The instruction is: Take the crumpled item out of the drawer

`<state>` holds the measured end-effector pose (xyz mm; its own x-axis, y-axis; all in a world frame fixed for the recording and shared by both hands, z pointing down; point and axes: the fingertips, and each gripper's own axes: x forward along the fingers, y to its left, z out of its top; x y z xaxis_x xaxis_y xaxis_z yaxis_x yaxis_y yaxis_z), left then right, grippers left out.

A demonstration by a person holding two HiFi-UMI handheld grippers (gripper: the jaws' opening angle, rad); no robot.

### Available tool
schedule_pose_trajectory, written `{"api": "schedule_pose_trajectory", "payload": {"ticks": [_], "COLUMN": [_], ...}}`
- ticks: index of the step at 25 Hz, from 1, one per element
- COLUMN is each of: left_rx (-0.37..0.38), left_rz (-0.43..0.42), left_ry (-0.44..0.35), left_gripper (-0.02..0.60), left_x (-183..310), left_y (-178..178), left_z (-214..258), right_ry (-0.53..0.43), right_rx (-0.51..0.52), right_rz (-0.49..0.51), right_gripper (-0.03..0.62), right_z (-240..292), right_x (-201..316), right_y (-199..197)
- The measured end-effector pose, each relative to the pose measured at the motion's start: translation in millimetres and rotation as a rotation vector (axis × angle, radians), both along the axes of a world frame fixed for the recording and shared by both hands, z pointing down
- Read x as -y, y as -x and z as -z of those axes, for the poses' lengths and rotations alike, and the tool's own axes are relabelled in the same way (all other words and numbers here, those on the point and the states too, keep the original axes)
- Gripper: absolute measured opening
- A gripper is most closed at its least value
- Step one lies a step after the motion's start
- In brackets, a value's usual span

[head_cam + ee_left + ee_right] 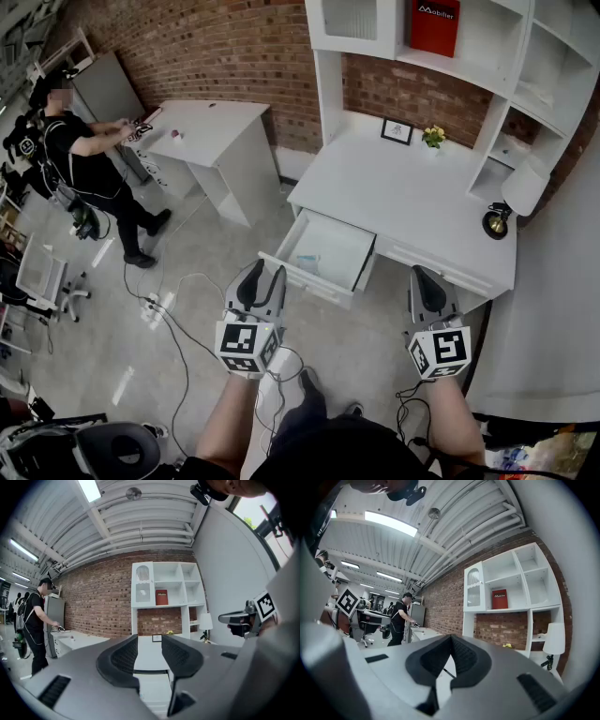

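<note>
Your left hand-held gripper (pixel 268 273) hangs released before the open drawer (pixel 335 247); your right hand-held gripper (pixel 421 272) is clenched on nothing.

- desk (pixel 412 202): white
- drawer (pixel 330 246): white, plain
- item (pixel 307 265): pale bluish white
- shelves (pixel 487 56): white
- box (pixel 434 23): red, white print
- wall (pixel 216 47): red-brown brick, pale mortar lines
- frame (pixel 397 131): black edge, white inside
- flowers (pixel 432 136): yellow
- lamp (pixel 511 199): white shade, black base
- floor (pixel 197 272): grey
- person (pixel 89 169): black clothes
- left gripper (pixel 262 277): grey shell, black ribbed pads, cube of black-and-white squares
- right gripper (pixel 419 271): same grey, black pads, black-and-white cube
</note>
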<state>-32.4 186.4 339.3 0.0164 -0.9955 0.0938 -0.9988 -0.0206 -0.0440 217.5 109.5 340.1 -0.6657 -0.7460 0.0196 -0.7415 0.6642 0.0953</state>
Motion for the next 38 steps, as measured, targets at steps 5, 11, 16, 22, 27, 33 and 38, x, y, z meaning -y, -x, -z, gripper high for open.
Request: {"api": "schedule_pose_trajectory", "payload": {"ticks": [5,11,16,22,27,33,38], "left_rx": [0.001,-0.012,-0.022,-0.041,-0.074,-0.092,-0.098], "left_rz": [0.006,0.008,0.013,-0.017,-0.059,-0.077,-0.09], "left_ry": [-0.012,-0.01,-0.003,0.025,0.058,0.081,0.116], "left_gripper": [0.153,0.153,0.153,0.153,0.153,0.153,0.153], "left_x": [-13,-8,3,25,41,55,63], "left_y": [-7,5,43,96,127,155,162], "left_z": [6,0,-5,-26,-46,-62,-76], "right_ry": [-0.007,-0.016,-0.018,0.007,0.043,0.063,0.086], "right_rx": [-0.016,0.003,-0.005,-0.049,-0.088,-0.122,-0.122], "right_rz": [0.017,-0.004,-0.026,-0.043,-0.076,-0.09,-0.09], "right_gripper": [0.0,0.003,0.019,0.044,0.049,0.049,0.049], "right_z": [5,3,3,-6,-12,-18,-28], "right_x": [-11,-1,16,38,49,58,67], "right_y": [-2,4,30,76,107,131,141]}}
